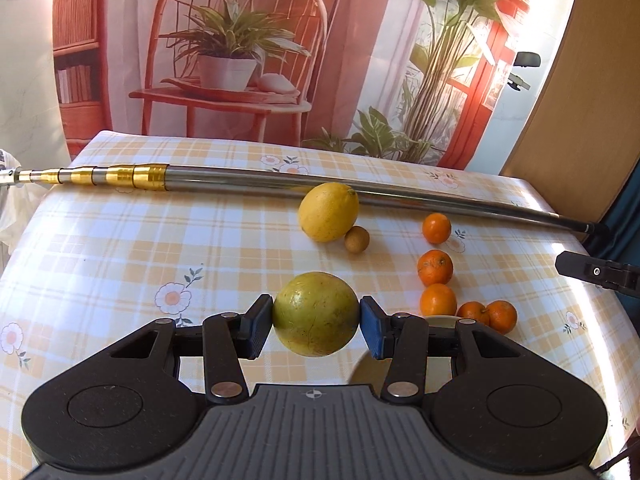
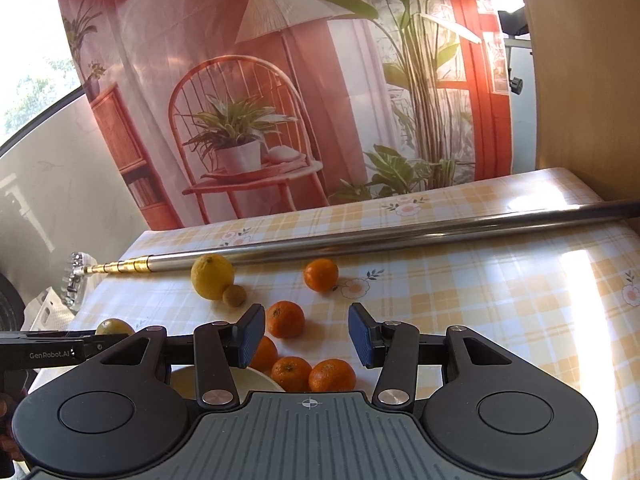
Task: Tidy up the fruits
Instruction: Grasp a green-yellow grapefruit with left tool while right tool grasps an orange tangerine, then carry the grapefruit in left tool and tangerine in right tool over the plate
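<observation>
Left hand-held gripper [image 1: 316, 316] clamps a fruit; right hand-held gripper [image 2: 307, 334] gapes wide.

We see a glossy, smooth plaid table cover [image 1: 120, 240] that looks like wipeable plastic and throws back bright patches of light. Across it lies a polished metal pole [image 1: 280, 178], silvery and mirror-smooth, with shiny gold-coloured bands at its narrow end. The left gripper [image 1: 316, 322] looks like matt black plastic with small bright metal pins, and its fingertips [image 1: 256, 330] carry finely ribbed blue pads. The greenish-yellow fruit [image 1: 316, 314] has a faintly shiny, scuffed skin. The lemon [image 1: 328, 212] looks dimpled, the mandarins [image 2: 286, 319] pebbled and slightly glossy. The printed backdrop [image 1: 260, 40] looks like thin cloth, softly creased.
</observation>
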{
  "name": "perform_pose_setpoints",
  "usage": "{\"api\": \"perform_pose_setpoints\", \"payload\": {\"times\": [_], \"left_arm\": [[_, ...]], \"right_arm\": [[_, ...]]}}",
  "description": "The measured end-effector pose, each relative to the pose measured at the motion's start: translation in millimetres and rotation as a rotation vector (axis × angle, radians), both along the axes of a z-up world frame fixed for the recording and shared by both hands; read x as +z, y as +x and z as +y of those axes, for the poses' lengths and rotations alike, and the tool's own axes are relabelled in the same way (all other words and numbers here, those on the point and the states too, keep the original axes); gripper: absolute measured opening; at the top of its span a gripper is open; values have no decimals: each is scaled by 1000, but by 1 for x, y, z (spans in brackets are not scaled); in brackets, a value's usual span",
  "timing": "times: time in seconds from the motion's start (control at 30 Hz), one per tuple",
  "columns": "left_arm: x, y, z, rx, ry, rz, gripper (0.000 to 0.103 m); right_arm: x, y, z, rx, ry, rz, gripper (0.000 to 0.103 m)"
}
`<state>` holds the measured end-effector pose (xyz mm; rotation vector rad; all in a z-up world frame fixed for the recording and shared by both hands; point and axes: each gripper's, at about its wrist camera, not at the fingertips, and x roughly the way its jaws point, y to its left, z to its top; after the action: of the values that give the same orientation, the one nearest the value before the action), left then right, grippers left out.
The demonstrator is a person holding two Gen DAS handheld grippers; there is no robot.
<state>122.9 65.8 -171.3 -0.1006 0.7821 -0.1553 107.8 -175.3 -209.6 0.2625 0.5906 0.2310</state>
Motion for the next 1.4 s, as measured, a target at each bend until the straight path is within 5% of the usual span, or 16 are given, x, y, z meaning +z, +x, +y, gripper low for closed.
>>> {"api": "perform_pose_setpoints", "payload": {"times": [0.6,1.4], "left_arm": [[-12,-28,49,84,-23,-14,50],[-9,-43,36,48,-47,-67,50]], "right_arm": [[4,11,32,13,-89,17,43],[-53,39,4,-48,21,230,37]]}}
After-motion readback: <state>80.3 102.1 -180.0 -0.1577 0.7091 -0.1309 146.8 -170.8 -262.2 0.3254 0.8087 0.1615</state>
